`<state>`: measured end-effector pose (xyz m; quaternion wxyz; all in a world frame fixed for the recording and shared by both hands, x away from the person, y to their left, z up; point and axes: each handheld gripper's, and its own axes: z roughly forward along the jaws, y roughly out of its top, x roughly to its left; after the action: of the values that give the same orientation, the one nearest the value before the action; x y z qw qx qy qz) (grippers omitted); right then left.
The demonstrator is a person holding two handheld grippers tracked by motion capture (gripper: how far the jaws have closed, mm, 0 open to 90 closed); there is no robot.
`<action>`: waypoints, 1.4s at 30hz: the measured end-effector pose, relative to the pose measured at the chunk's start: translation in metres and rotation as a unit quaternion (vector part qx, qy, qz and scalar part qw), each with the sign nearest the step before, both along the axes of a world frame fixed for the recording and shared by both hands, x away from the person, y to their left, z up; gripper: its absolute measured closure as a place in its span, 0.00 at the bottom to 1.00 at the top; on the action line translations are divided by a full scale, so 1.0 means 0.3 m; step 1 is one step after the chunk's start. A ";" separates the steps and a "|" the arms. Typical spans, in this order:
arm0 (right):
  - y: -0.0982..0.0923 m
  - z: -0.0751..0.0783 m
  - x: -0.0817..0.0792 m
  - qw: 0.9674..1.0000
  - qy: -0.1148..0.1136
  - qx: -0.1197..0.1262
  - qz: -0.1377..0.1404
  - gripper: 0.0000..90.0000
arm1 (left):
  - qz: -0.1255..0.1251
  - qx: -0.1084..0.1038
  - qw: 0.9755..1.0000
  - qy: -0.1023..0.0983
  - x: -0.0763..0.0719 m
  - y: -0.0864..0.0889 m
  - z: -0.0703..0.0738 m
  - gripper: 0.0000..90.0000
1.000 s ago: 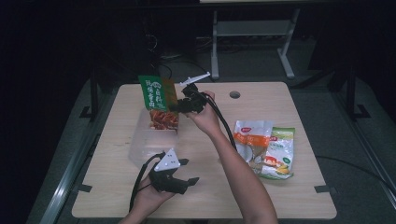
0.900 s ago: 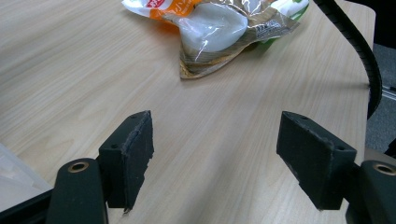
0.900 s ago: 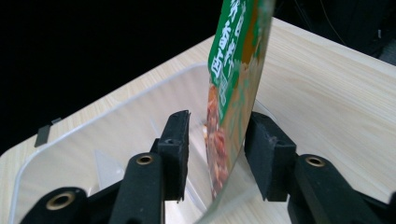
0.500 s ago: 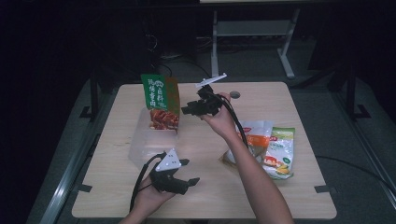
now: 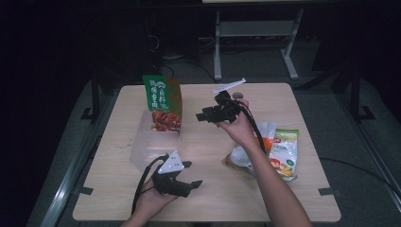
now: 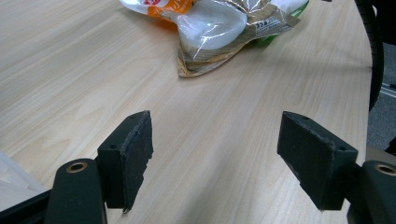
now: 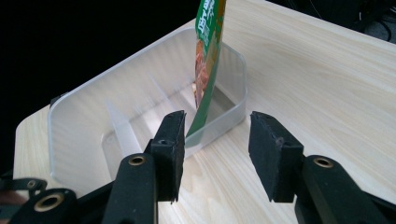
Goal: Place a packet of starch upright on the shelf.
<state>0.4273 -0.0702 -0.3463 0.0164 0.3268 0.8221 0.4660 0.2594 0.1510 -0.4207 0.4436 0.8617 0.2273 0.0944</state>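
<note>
dark floor surrounds a pale wooden desk [image 5: 208, 189]. right tongs [image 5: 206, 115], just opening, and left tongs [image 5: 193, 176] gape empty. green pouch [image 5: 163, 101] upright in far clear tray [image 5: 151, 146] looks light, floppy, slippery; pinch its top edge.

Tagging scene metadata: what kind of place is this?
Probably a lab or studio recording bay, not a home: a bare light-wood table in a dark room, a metal stand behind it, cables on the floor, and a person working hand-held grippers.
</note>
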 end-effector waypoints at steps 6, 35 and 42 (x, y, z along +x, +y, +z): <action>-0.039 -0.002 -0.020 1.000 0.008 -0.009 -0.003 0.60 | -0.001 0.002 1.000 -0.001 -0.001 -0.002 -0.001 0.29; -0.264 -0.048 -0.127 0.998 0.042 -0.028 -0.043 0.54 | 0.002 0.003 1.000 -0.003 -0.001 -0.004 0.000 0.29; -0.304 -0.062 -0.145 0.997 0.049 -0.038 -0.052 0.52 | 0.002 0.001 1.000 -0.001 0.001 -0.006 -0.002 0.29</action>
<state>0.3838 -0.1615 -0.3649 0.0126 0.3905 0.8208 0.4167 0.2596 0.1492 -0.4213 0.4427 0.8617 0.2283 0.0964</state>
